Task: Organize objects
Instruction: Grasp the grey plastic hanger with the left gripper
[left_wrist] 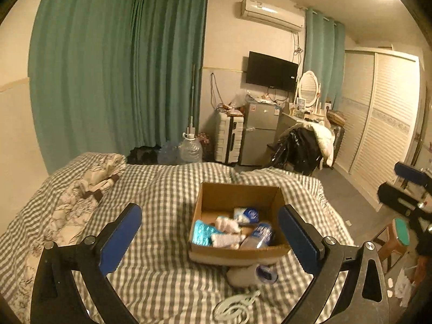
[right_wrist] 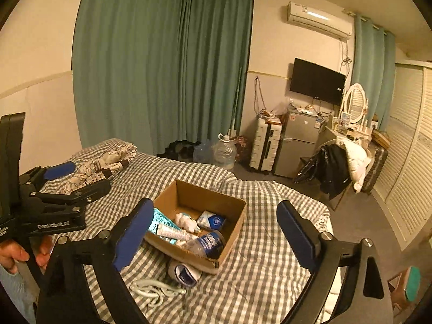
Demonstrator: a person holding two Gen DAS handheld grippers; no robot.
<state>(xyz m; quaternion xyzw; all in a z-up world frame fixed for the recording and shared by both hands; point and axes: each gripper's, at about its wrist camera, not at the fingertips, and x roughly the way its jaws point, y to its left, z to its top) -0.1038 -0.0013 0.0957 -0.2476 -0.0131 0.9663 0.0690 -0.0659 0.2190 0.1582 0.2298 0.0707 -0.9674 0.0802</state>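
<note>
An open cardboard box (left_wrist: 237, 197) sits on the checked bed; it also shows in the right wrist view (right_wrist: 235, 226). It holds a teal packet (left_wrist: 202, 232), a plastic bottle (left_wrist: 259, 236), a white tube (right_wrist: 175, 233), a tissue pack (left_wrist: 247, 215) and a small white item (left_wrist: 226, 224). A white and blue roll (left_wrist: 253, 274) and a coiled white cable (left_wrist: 235, 306) lie on the bed in front of the box. My left gripper (left_wrist: 210, 240) is open and empty above the bed, before the box. My right gripper (right_wrist: 216, 235) is open and empty.
A checked quilt covers the bed (left_wrist: 162, 189), with a floral bundle (left_wrist: 89, 186) at the left. Beyond stand water jugs (left_wrist: 190, 148), a white suitcase (left_wrist: 229, 139), a small fridge (left_wrist: 260, 132), a chair with coats (left_wrist: 305, 145) and a wardrobe (left_wrist: 378, 124). A stool (left_wrist: 397, 239) stands at the right.
</note>
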